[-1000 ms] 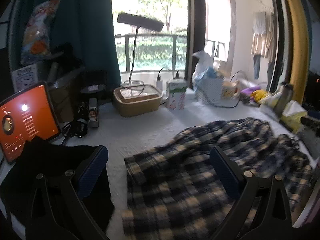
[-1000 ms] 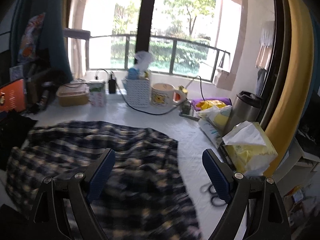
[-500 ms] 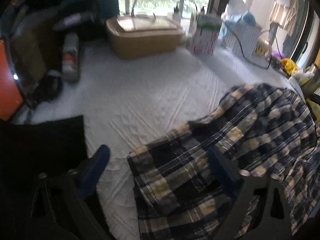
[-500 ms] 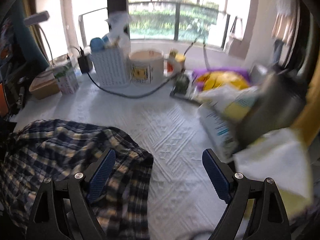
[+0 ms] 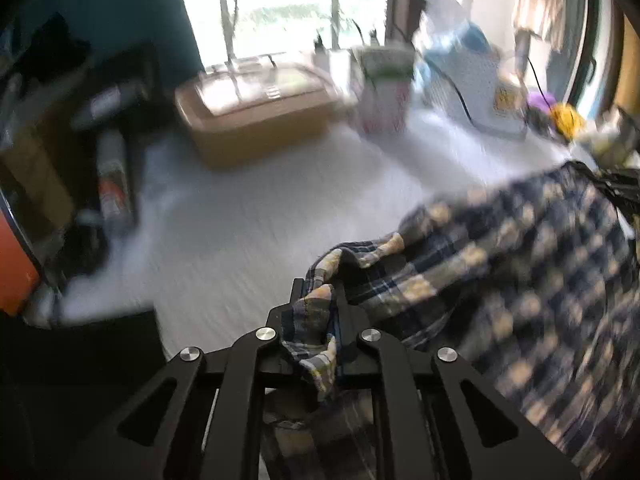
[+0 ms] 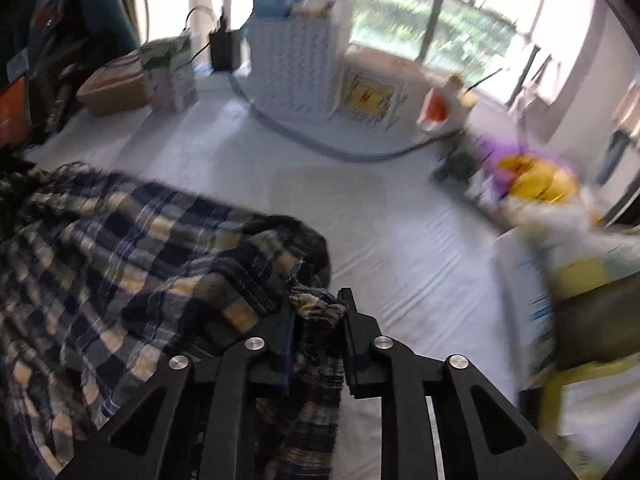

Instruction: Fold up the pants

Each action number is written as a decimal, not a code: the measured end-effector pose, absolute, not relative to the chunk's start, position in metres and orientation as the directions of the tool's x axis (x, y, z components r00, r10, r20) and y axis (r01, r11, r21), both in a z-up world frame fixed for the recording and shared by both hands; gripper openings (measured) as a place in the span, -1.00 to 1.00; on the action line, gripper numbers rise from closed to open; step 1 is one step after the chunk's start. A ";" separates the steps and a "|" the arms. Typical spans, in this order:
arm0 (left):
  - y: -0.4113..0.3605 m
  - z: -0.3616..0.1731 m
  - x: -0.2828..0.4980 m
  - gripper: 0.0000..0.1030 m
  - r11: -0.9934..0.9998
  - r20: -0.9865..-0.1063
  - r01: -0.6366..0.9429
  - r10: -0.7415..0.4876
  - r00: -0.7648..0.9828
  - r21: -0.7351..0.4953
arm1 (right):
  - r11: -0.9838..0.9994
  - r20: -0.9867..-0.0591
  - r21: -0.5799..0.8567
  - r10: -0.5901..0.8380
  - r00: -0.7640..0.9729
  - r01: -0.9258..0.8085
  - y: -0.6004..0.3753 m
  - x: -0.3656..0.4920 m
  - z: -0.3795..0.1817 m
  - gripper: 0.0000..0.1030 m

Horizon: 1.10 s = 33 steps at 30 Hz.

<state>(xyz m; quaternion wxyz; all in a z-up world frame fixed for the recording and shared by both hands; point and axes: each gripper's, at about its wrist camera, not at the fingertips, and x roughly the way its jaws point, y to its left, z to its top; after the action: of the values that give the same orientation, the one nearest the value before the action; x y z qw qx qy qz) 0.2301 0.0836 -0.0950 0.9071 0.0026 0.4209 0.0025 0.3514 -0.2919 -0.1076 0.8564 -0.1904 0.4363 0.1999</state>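
Note:
The plaid pants (image 5: 500, 280), dark blue with cream checks, lie crumpled on the white table cover (image 5: 240, 232). In the left wrist view my left gripper (image 5: 318, 292) is closing its jaws on a bunched corner of the pants, and the pads press on the cloth. In the right wrist view the pants (image 6: 140, 248) spread away to the left. There my right gripper (image 6: 318, 304) is shut on a gathered edge at their right end, and fabric hangs down between the fingers.
A tan lidded box (image 5: 256, 120) and a carton (image 6: 170, 76) stand at the back. Beside them are a white woven basket (image 6: 292, 64) and a grey cable (image 6: 340, 152). An orange screen (image 5: 16, 272) and black cloth (image 5: 80, 360) lie left; yellow bags (image 6: 536, 184) crowd the right.
Both grippers came down onto the pants and went from wide open to closed on the fabric, the left on the left corner, the right on the right edge.

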 end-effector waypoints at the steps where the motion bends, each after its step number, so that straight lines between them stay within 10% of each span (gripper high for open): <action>1: 0.086 -0.087 0.235 -0.83 1.000 -0.746 -0.006 0.011 0.665 0.010 | 0.856 -0.800 -0.172 0.168 0.576 -0.487 -0.293 0.351 -0.100 -0.65; 17: 0.083 -0.019 0.335 -0.74 0.988 -0.599 0.012 0.085 0.796 0.156 | 0.927 -0.645 -0.232 0.080 0.760 -0.294 -0.300 0.416 -0.036 -0.67; 22: 0.088 -0.044 0.329 0.25 0.991 -0.667 -0.005 0.092 0.740 0.132 | 0.936 -0.714 -0.217 0.042 0.699 -0.278 -0.303 0.434 -0.075 -0.67; 25: 0.100 -0.050 0.306 0.39 0.991 -0.680 -0.035 0.115 0.724 0.130 | 0.937 -0.748 -0.200 0.042 0.663 -0.285 -0.307 0.436 -0.087 -0.32; 27: 0.108 -0.054 0.283 0.39 0.993 -0.703 -0.039 0.109 0.703 0.115 | 0.940 -0.743 -0.191 0.050 0.667 -0.283 -0.311 0.433 -0.086 0.35; 33: 0.111 -0.089 0.223 0.47 1.000 -0.807 0.003 -0.005 0.590 -0.004 | 0.944 -0.708 -0.139 0.118 0.696 -0.301 -0.322 0.392 -0.065 0.35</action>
<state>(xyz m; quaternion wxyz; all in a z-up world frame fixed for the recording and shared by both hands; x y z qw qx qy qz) 0.2233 0.1112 -0.0887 0.8917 -0.0013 0.4527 -0.0022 0.3918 -0.3220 -0.0651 0.9126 -0.1228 0.3726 0.1147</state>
